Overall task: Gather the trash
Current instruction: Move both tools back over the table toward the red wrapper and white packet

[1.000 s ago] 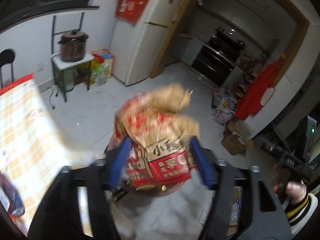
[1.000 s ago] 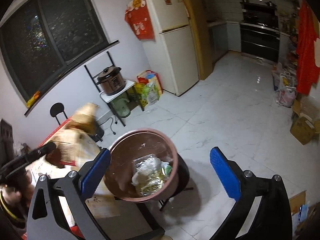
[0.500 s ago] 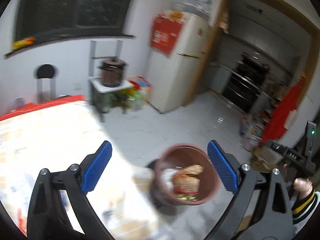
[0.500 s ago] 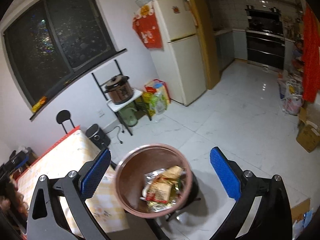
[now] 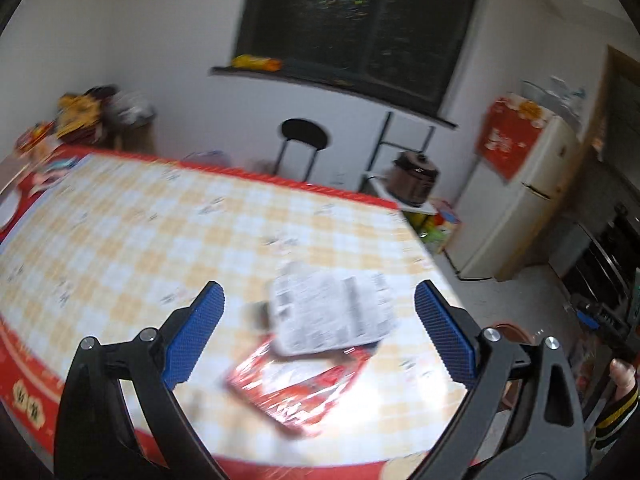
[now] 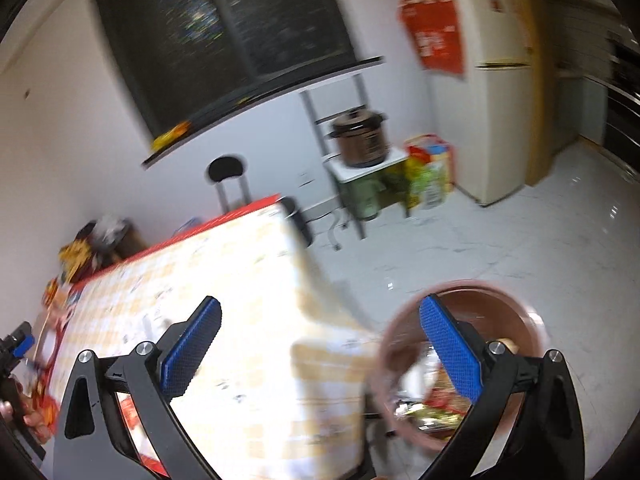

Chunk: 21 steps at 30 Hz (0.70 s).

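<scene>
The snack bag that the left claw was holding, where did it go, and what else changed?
The left claw let the snack bag go into the brown bin; its jaws have just been opening and nothing is between them. It then swung from the bin to the table, over a white wrapper and red packet. The right claw stayed open and empty.

wrappers [image 5: 320, 332] on table [image 5: 120, 240] | bin [image 6: 500, 308] right of table
</scene>
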Each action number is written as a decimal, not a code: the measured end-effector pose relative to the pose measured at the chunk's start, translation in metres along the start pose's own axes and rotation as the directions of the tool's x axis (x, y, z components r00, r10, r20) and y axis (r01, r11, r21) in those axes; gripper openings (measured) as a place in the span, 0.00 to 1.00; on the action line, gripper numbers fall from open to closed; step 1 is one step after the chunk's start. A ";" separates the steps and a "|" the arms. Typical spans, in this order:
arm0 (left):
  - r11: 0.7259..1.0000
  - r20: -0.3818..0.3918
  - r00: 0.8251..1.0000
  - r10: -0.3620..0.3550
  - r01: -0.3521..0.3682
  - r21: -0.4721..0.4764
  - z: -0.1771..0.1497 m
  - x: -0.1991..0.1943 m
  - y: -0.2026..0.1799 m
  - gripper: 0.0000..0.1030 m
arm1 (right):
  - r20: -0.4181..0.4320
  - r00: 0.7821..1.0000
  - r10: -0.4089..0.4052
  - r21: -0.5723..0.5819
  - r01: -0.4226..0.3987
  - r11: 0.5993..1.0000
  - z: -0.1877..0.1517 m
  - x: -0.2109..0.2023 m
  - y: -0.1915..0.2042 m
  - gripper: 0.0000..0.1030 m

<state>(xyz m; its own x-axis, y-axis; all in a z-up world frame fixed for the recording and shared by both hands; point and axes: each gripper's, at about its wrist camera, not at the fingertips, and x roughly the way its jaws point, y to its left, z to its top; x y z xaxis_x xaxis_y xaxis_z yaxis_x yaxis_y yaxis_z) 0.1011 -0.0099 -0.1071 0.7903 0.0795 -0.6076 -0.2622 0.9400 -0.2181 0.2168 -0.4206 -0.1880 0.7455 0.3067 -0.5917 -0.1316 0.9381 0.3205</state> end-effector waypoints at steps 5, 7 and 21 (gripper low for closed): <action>1.000 -0.069 0.997 -0.024 0.022 -0.019 -0.028 0.002 0.033 0.92 | -0.073 0.994 0.083 -0.077 -0.088 0.993 -0.011 0.018 0.076 0.95; 0.999 -0.112 0.993 -0.044 0.041 -0.029 -0.038 0.015 0.041 0.91 | -0.089 0.991 0.098 -0.097 -0.106 0.990 -0.015 0.022 0.099 0.95; 0.974 -0.347 0.913 -0.213 0.169 -0.151 -0.088 0.125 0.085 0.87 | -0.173 0.985 0.028 -0.114 -0.048 0.992 -0.048 0.024 0.162 0.95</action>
<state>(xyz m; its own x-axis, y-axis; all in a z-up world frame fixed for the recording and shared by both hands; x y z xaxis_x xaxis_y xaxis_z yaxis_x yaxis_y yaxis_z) 0.1293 0.0513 -0.2688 0.5855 -0.2423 -0.7736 -0.2055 0.8788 -0.4308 0.1820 -0.2539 -0.1854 0.6176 0.3561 -0.7013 -0.2411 0.9344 0.2621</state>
